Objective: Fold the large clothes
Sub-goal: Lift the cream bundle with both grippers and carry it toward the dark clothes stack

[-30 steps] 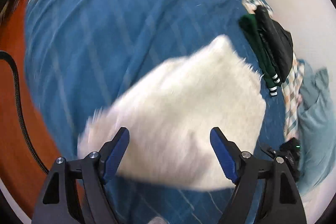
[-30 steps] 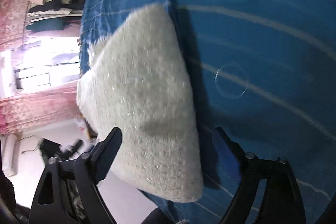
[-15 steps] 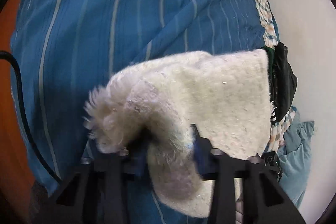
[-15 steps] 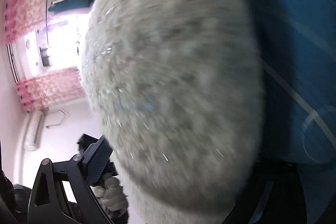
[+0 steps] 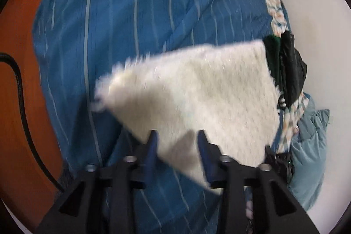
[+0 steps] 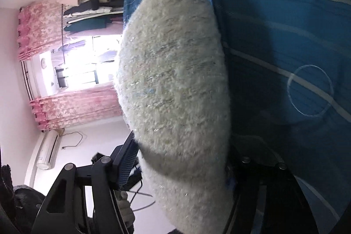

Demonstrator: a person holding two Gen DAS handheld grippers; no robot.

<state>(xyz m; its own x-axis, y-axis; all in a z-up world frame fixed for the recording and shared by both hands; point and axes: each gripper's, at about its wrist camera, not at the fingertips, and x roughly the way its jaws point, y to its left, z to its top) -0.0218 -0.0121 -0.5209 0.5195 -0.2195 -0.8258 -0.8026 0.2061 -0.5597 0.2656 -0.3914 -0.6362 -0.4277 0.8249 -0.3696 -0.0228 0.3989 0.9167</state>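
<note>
My left gripper (image 5: 177,144) has just opened a little after pinching hard half a second back, and the fuzzy white sweater (image 5: 197,98), bunched up between those jaws then, now spreads flat ahead of them on the blue bedspread (image 5: 131,25), its near edge between the tips. My right gripper (image 6: 182,159) has just been closing, the sweater's bulk filling its gap, though I can't tell if it's clamped. The fold looks laid down, so letting go seems close.
</note>
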